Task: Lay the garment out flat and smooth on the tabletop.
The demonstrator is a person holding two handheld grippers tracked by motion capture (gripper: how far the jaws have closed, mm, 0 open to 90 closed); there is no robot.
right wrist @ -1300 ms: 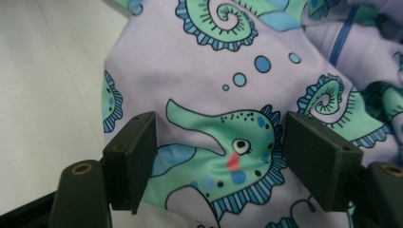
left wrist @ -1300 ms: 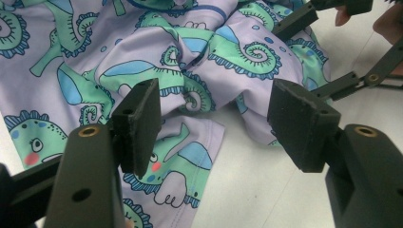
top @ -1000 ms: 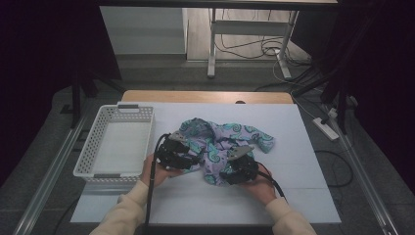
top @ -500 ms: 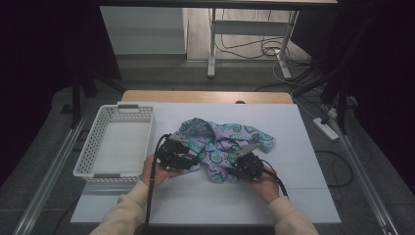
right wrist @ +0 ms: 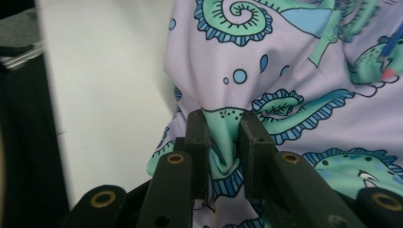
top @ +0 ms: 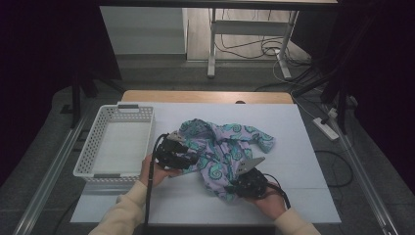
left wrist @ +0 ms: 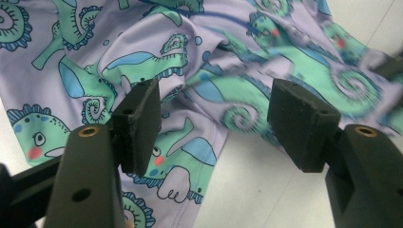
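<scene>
A lilac garment (top: 222,147) printed with green seahorses lies crumpled in the middle of the white table. My left gripper (top: 193,157) rests at its left edge, jaws open and wide apart over the cloth (left wrist: 209,90), with nothing pinched. My right gripper (top: 240,183) sits at the garment's near corner. Its jaws are shut on a bunched fold of the cloth (right wrist: 223,137), which rises taut from between them.
A white plastic basket (top: 90,156) stands at the table's left side, with nothing in it. The white table (top: 303,161) has bare surface to the right and at the near edge. Desk legs and cables stand on the floor beyond.
My right gripper has drawn toward the near edge and slightly right, pulling the garment's corner with it. The left gripper has stayed at the cloth's left edge.
</scene>
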